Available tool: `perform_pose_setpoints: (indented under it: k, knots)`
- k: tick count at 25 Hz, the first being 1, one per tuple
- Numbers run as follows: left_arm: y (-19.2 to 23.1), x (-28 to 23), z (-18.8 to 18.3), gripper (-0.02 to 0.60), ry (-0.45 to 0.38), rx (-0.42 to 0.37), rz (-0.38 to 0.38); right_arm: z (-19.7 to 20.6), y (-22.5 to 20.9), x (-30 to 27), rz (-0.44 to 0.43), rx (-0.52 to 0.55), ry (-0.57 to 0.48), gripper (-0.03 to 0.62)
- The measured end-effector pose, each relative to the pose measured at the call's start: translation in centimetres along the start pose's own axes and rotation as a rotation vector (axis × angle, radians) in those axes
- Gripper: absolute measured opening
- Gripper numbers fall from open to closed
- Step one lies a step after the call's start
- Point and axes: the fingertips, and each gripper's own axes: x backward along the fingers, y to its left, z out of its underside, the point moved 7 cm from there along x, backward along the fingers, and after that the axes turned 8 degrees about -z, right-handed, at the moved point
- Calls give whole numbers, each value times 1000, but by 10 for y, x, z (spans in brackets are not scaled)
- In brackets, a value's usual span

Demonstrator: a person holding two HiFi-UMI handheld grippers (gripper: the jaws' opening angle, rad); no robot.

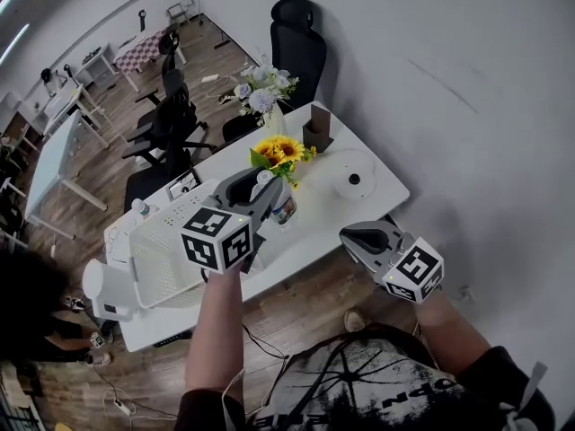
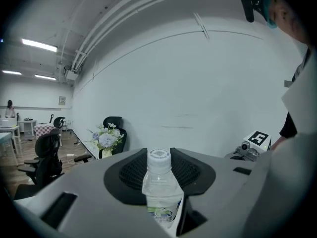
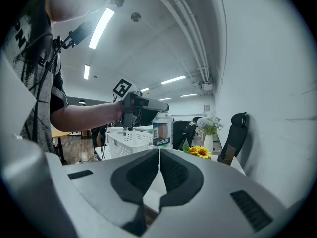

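My left gripper (image 1: 266, 189) is shut on a clear water bottle (image 1: 279, 206) with a white cap, held upright above the white table (image 1: 377, 191). In the left gripper view the bottle (image 2: 161, 195) stands between the two dark pads, its cap level with their tips. My right gripper (image 1: 353, 238) hovers past the table's near edge, its jaws shut together with nothing between them. In the right gripper view the pads meet along one line (image 3: 159, 152), and beyond them the bottle (image 3: 162, 129) shows in the left gripper (image 3: 144, 107).
A white lattice basket (image 1: 162, 254) lies on the table's left part. Sunflowers (image 1: 280, 151), a vase of pale flowers (image 1: 262, 92), a brown box (image 1: 317, 129) and a white round device (image 1: 353, 179) stand further back. Black office chairs (image 1: 298, 43) stand behind, by the white wall.
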Motion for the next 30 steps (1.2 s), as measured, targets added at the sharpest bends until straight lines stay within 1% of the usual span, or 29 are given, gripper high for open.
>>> perform_pose_setpoints:
  k: [6,16,21,27,30]
  knots:
    - [-12,-30,38,152,-2,34,-13,23,-18,2,5,-30,33,23]
    - [-23,-69,98,152,15,54,-32,45,-47,-17,-47,-58,78,23]
    - [-26,-82,117,152,5,57,-50,57,-59,-23,-70,-74,94,23]
    - [-29,-95,140,152,17,64,-56,78,-72,-28,-79,-105,125,23]
    - [-32,-98,149,152,17,34,-66,86,-78,-30,-76,-110,136,23]
